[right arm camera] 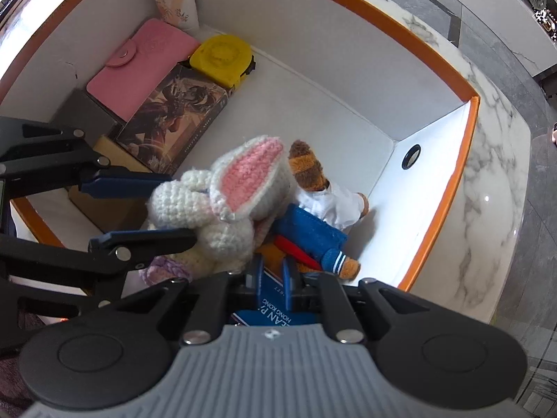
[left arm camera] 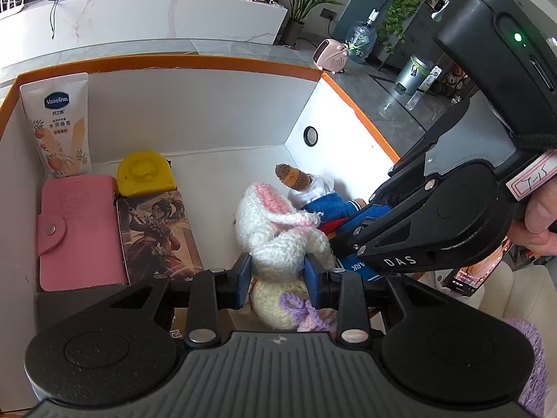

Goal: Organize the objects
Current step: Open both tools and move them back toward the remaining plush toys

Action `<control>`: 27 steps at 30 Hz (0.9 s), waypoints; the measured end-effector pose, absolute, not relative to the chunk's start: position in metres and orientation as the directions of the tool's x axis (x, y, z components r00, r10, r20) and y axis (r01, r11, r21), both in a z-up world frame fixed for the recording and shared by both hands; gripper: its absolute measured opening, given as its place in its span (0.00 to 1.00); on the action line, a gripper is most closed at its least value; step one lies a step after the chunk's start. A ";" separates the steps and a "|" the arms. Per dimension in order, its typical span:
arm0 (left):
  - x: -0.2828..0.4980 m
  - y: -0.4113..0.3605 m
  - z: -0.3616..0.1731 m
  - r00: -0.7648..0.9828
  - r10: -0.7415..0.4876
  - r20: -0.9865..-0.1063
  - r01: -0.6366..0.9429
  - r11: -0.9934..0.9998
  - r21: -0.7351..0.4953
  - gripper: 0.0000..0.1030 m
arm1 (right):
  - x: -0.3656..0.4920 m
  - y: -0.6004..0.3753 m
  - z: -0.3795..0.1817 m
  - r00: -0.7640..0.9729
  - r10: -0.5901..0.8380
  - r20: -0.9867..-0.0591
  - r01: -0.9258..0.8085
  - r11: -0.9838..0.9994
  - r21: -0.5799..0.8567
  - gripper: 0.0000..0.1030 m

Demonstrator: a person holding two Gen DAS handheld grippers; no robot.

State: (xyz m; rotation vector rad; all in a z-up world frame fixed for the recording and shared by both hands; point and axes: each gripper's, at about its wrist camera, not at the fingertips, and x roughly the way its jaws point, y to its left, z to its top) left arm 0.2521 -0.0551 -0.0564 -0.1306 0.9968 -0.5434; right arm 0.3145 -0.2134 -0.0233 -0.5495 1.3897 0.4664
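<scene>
Left wrist | left gripper (left arm camera: 278, 280) clamps crochet bunny (left arm camera: 278, 240) | box (left arm camera: 174, 61)

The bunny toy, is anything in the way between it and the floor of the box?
Yes. The bunny toy, held by the left tool, sits over a bear doll in blue clothes and a blue card pinched by the right tool. Bare box floor lies beyond them.

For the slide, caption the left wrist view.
Left gripper clamps white crocheted bunny inside orange-rimmed white box.

Pink heater (left arm camera: 330, 55), potted plants (left arm camera: 302, 3)
</scene>
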 end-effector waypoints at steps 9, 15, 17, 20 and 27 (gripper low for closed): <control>0.246 -0.055 -0.045 0.445 -0.479 -0.757 0.376 0.867 -0.327 0.42 | 0.305 -0.218 -0.002 0.221 0.028 -0.975 -0.594 0.797 -0.111 0.19; 0.219 -0.049 -0.013 0.541 -0.473 -0.696 0.383 0.875 -0.296 0.45 | 0.278 -0.231 0.034 0.345 0.135 -0.929 -0.559 0.824 -0.088 0.27; 0.204 -0.048 -0.001 0.565 -0.472 -0.677 0.402 0.874 -0.274 0.45 | 0.260 -0.234 0.046 0.399 0.182 -0.899 -0.549 0.833 -0.075 0.33; 0.178 -0.048 0.015 0.595 -0.472 -0.650 0.424 0.872 -0.246 0.45 | 0.233 -0.239 0.056 0.465 0.243 -0.851 -0.530 0.846 -0.048 0.44; 0.125 -0.041 0.022 0.624 -0.439 -0.647 0.418 0.887 -0.198 0.45 | 0.159 -0.248 0.051 0.599 0.309 -0.739 -0.480 0.877 -0.022 0.45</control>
